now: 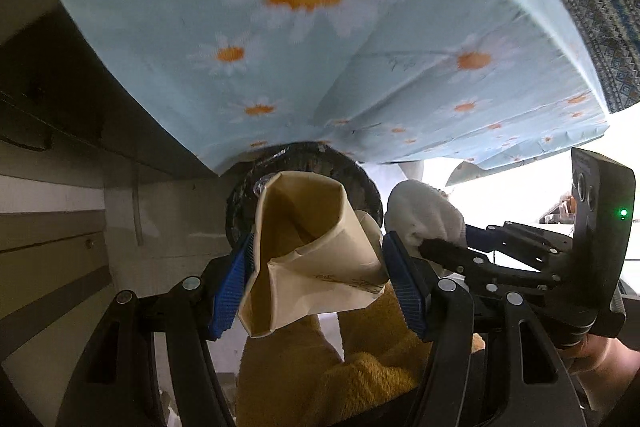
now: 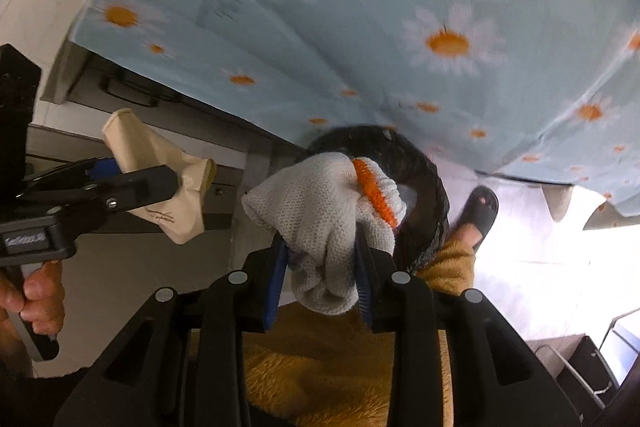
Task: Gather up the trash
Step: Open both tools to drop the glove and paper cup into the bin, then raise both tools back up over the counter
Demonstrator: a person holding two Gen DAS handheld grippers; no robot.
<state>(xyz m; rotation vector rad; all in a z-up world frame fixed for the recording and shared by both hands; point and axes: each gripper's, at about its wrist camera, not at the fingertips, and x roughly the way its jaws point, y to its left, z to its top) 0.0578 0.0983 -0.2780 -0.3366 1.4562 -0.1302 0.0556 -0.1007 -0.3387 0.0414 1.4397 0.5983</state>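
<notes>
Pointing steeply down, the left gripper (image 1: 316, 275) clamps a crumpled paper cup (image 1: 316, 251) between its blue pads, and the right gripper (image 2: 322, 275) just beside it pinches a white knit glove (image 2: 320, 219) with an orange cuff. A bare hand (image 2: 38, 297) squeezes the left tool's handle. Both items hang above a black-lined bin (image 2: 424, 179) standing just past the fingertips, under the edge of a daisy-print tablecloth (image 1: 280, 27). Yellow fleece trousers (image 2: 328, 367) and a sandalled foot (image 2: 480, 211) show below.
</notes>
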